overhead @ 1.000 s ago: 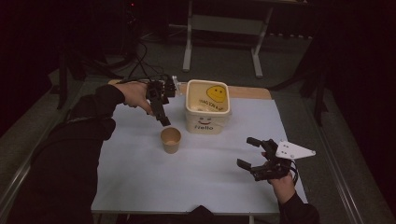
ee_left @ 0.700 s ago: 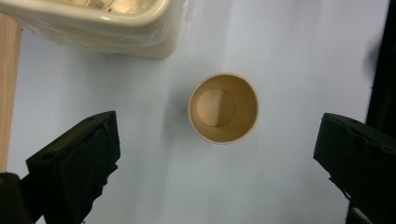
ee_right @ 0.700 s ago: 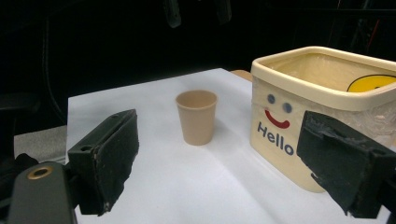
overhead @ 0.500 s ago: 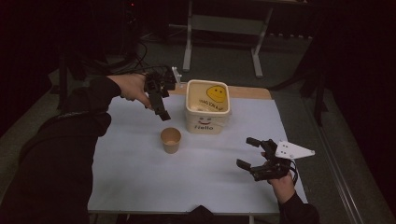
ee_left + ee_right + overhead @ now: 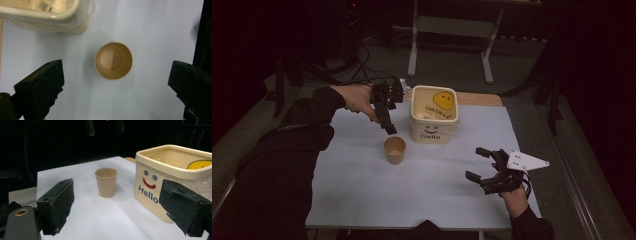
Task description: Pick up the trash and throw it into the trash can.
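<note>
A: Setting: dark room, metal stand legs at the back, one table [image 5: 362, 200] under a pale sheet, wooden edge showing at its far side. Items on it?

B: Two. Item one, a paper cup [image 5: 395, 150], tan, upright and empty, near the middle of the sheet. Item two, a cream tub [image 5: 434, 120] printed with a smiley face and "Hello", just behind and to the right of the cup, close but not touching

A: Left gripper [image 5: 388, 120]: position and state?

B: Raised over the cup, tilted down toward it, jaws spread wide with nothing between them. In its own view the cup [image 5: 113, 60] sits centred between the two black jaws, seen straight down its mouth, with a corner of the tub [image 5: 50, 15] at upper left. That centring suggests the gripper is lined up on the cup, either to take it or having just let go; which one cannot be told

A: Right gripper [image 5: 484, 167]?

B: Low over the near right part of the sheet, well apart from both items, jaws wide, empty. It faces the cup [image 5: 106, 182] and tub [image 5: 172, 182] from the side, likely parked clear so the left has room

A: Why cup beside tub?

B: Probably so one can be brought to the other in a short move; a judgement only
</note>
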Motion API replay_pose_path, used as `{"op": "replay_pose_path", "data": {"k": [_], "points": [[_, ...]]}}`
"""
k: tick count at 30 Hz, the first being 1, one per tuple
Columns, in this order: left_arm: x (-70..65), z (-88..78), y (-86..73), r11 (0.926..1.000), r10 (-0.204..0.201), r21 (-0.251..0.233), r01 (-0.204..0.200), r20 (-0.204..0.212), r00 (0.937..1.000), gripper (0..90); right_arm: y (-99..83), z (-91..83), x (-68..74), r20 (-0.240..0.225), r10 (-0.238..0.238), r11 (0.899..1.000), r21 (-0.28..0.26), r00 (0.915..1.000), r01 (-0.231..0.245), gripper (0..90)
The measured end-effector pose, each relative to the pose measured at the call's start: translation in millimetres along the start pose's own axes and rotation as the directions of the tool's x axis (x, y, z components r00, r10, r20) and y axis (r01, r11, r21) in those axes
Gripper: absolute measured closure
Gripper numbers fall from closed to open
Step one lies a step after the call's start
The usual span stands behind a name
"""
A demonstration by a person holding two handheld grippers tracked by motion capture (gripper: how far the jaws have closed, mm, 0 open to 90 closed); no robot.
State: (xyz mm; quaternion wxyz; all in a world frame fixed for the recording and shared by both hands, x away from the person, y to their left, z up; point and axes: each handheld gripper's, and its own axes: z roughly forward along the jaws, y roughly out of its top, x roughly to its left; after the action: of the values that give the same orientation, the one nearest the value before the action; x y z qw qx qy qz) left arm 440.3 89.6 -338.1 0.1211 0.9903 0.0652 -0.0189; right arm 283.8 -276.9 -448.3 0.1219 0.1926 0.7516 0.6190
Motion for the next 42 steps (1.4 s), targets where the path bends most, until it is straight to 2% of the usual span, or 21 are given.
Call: {"op": "replay_pose_path", "data": {"k": [13,20,21,26,36,42], "points": [[-5.2,35.3,-1.8,0.9993,0.008,0.036,-0.009,0.031,0.9995,0.9,0.6,-1.4,1.5,-0.002,-0.003,1.000,-0.003,1.0000,0.003,12.7],[-5.7,56.6,-7.9,0.9995,0.011,0.029,-0.012,0.032,0.9994,1.0,0.9,-2.2,1.3,-0.001,-0.005,1.000,-0.008,1.0000,0.005,12.7],[-6.0,60.1,-9.1,0.9995,0.005,0.031,-0.006,0.044,0.9990,0.9,0.9,-2.2,1.5,-0.002,-0.005,1.000,-0.007,1.0000,0.005,12.7],[-5.7,77.1,-12.3,0.9994,0.008,0.034,-0.010,0.051,0.9987,0.9,1.3,-2.3,1.6,-0.001,-0.009,1.000,-0.008,1.0000,0.009,12.7],[-2.7,100.1,-15.4,0.9983,0.011,0.056,-0.012,0.027,0.9996,0.9,1.0,-1.9,1.6,-0.008,-0.009,1.000,-0.008,0.9999,0.009,12.7],[2.5,112.3,-19.1,0.9979,0.008,0.064,-0.010,0.033,0.9994,1.0,0.7,-1.7,1.6,-0.010,-0.004,1.000,-0.005,0.9999,0.004,12.7]]}}
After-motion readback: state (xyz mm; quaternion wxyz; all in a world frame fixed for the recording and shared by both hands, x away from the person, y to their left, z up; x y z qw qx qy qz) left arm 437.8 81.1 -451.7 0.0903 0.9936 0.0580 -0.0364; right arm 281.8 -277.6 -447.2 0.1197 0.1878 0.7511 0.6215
